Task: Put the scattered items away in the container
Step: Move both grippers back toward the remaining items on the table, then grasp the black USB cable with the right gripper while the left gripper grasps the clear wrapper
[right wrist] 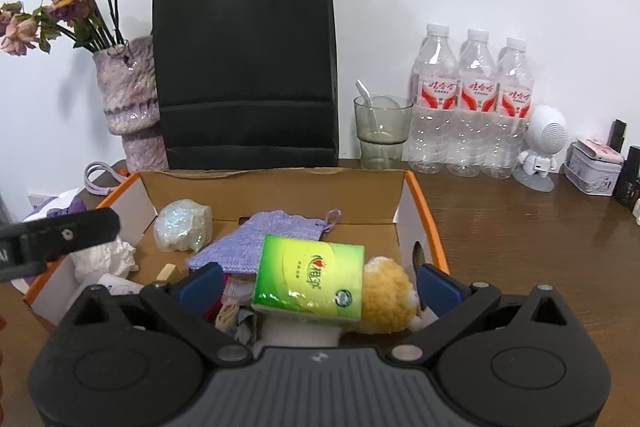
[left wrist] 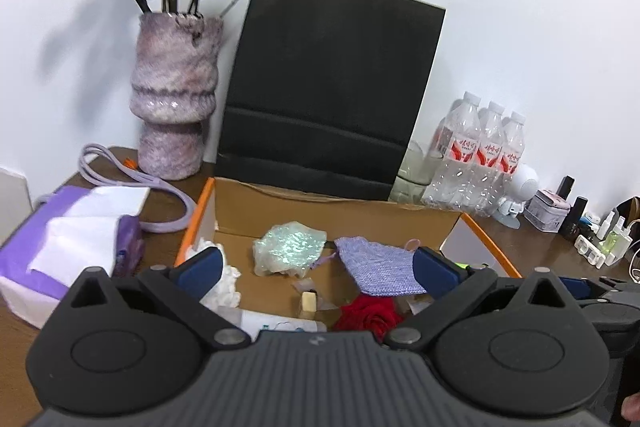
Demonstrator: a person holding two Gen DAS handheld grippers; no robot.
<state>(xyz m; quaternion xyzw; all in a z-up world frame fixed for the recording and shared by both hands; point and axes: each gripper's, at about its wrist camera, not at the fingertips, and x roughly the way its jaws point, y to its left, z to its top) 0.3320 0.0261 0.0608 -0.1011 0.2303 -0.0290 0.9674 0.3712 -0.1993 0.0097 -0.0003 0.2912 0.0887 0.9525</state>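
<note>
The brown corrugated-cardboard box with orange edges (right wrist: 404, 205) looks matt. In it lie a woven lilac cloth pouch (right wrist: 256, 243), a glossy green plastic-wrapped tissue pack (right wrist: 310, 275), a fuzzy yellow plush toy (right wrist: 386, 301) and an iridescent crinkled film bundle (left wrist: 288, 247). The dark wooden tabletop (right wrist: 520, 227) shows a smooth grain.

Both wrist views look forward-down, close over shared cardboard box (left wrist: 304, 205), black bag (right wrist: 244, 59) behind.
</note>
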